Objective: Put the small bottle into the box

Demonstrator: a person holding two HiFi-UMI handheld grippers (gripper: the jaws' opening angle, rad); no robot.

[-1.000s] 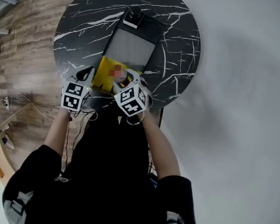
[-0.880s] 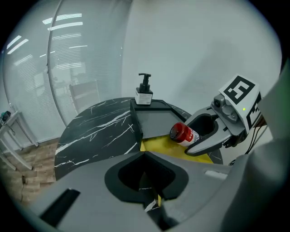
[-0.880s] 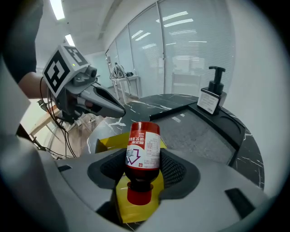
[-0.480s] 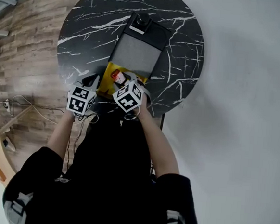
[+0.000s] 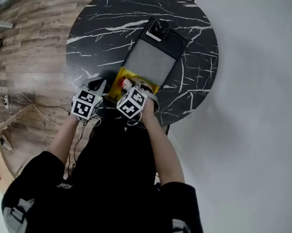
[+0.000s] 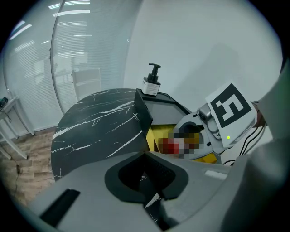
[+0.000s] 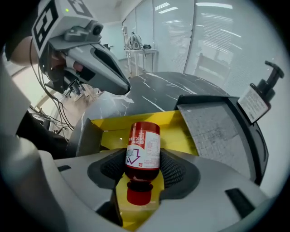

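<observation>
A small red bottle [image 7: 143, 147] with a white label and a red cap lies level between the pads of my right gripper [image 7: 144, 166], which is shut on it, cap end towards the camera. It hangs over the open yellow box [image 7: 107, 132]. In the head view the bottle [image 5: 125, 83] and right gripper [image 5: 130, 87] are over the yellow box [image 5: 117, 87] at the table's near edge. My left gripper [image 5: 99, 83] is just left of the box, jaws together and empty. Its own view shows its tip [image 6: 145, 154] and the box [image 6: 158, 136] beyond.
A black tray [image 5: 177, 43] with a grey mat lies beyond the box on the round black marble table [image 5: 102, 29]. A black pump bottle [image 5: 158, 28] stands at the tray's far end. Cables [image 5: 21, 103] lie on the wooden floor to the left.
The right gripper still holds the bottle over the yellow box, now slightly further in. The left gripper has come a little closer to the box's left side.
</observation>
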